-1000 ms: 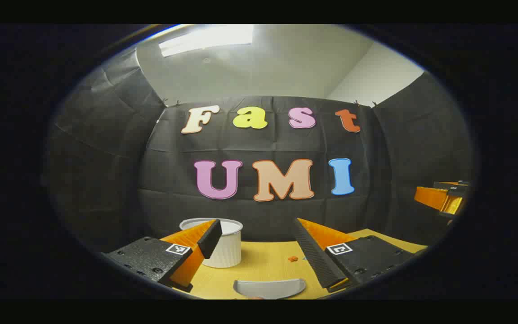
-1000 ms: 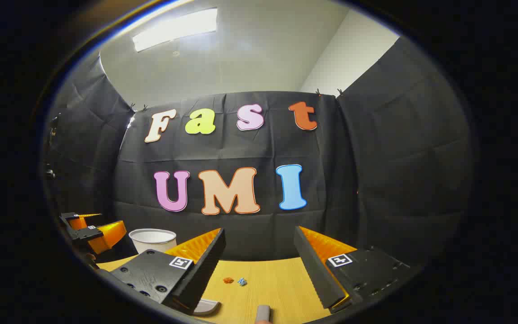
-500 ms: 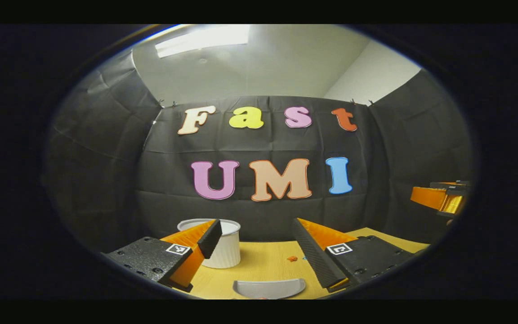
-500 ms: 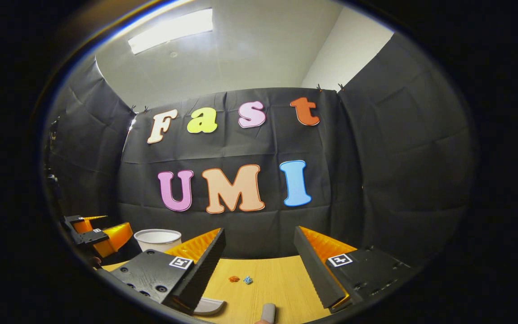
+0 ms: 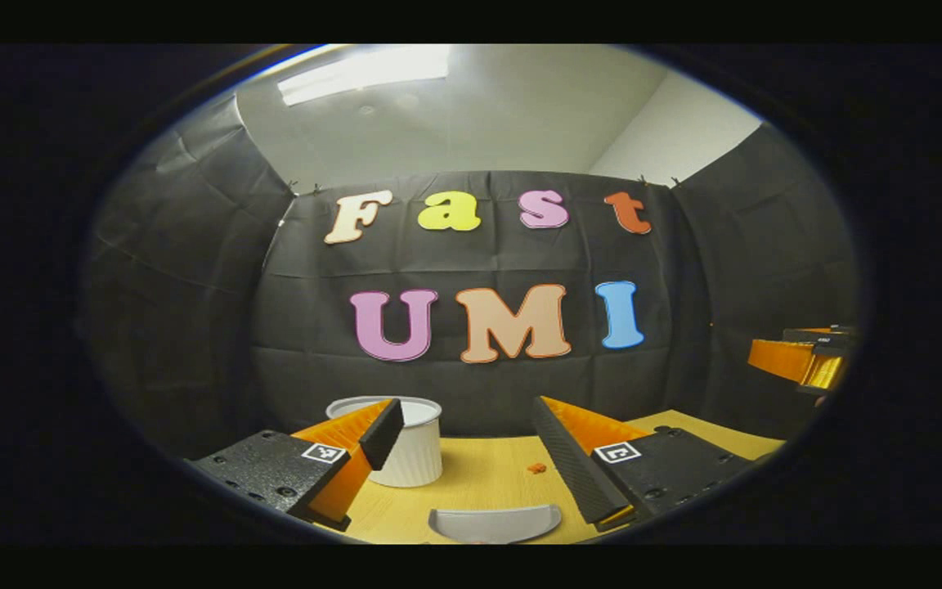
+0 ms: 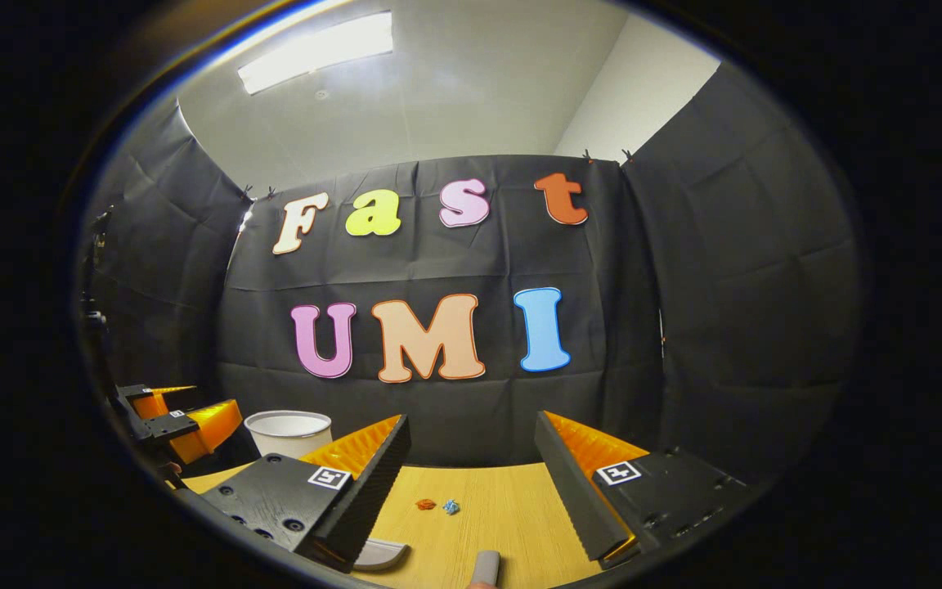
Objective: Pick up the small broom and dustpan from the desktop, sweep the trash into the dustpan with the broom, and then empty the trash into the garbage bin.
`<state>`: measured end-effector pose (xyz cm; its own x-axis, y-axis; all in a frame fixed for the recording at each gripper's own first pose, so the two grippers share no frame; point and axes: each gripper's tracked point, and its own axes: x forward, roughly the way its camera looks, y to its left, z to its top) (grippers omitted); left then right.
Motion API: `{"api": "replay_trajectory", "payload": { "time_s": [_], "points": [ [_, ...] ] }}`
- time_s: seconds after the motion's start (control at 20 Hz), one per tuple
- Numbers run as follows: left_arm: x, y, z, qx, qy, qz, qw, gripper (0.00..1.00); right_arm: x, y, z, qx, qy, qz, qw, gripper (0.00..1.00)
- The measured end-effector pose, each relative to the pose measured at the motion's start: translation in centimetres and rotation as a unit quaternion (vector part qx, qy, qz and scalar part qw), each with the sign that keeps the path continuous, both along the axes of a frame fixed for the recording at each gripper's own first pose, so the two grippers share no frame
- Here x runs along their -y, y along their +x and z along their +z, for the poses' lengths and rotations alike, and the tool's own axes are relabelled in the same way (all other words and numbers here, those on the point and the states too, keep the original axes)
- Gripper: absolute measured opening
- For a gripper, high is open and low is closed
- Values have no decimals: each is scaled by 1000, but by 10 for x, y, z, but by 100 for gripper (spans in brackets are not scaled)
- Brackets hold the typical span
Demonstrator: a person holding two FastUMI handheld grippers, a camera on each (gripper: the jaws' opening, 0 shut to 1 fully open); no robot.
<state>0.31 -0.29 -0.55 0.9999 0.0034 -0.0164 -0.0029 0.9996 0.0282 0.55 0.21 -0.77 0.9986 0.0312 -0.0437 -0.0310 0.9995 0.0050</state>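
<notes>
In the left gripper view, the left hand-held gripper (image 5: 471, 446) hangs above the wooden tabletop (image 5: 487, 483) with its two fingers wide apart and nothing between them; the white ribbed garbage bin (image 5: 412, 446) stands on the tabletop at about 11 o'clock from the gripper, partly behind the left finger; a small orange scrap of trash (image 5: 536, 468) lies on the tabletop just beside the right finger, at about 1 o'clock; the grey curved edge of the dustpan (image 5: 494, 523) lies at 6 o'clock, low between the fingers and not touched by them; at 3 o'clock, near the edge of the view, a part of the right hand-held gripper (image 5: 802, 360) is seen, well apart from the left one. In the right gripper view, the right hand-held gripper (image 6: 471, 474) is also above the tabletop (image 6: 504, 507), its fingers spread open and empty; an orange scrap (image 6: 426, 504) and a blue scrap (image 6: 450, 507) lie close beside each other on the wood, between the fingers and a little toward 11 o'clock; at 6 o'clock the grey end of a handle, which I take for the small broom (image 6: 486, 566), comes up from the lower edge; a pale corner of the dustpan (image 6: 381, 555) shows at 7 o'clock under the left finger; the garbage bin (image 6: 289, 432) stands at 10 o'clock, and the left hand-held gripper (image 6: 181, 417) is just beside it at 9 o'clock.
</notes>
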Motion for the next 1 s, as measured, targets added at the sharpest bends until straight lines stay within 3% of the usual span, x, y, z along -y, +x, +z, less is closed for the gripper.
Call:
{"api": "replay_trajectory", "payload": {
  "time_s": [1.0],
  "points": [
    [6, -8, -5, -7, 7, -2, 1000, 94, -9, -11, 3, -10, -5, 13, 1000, 92]
  ]
}}
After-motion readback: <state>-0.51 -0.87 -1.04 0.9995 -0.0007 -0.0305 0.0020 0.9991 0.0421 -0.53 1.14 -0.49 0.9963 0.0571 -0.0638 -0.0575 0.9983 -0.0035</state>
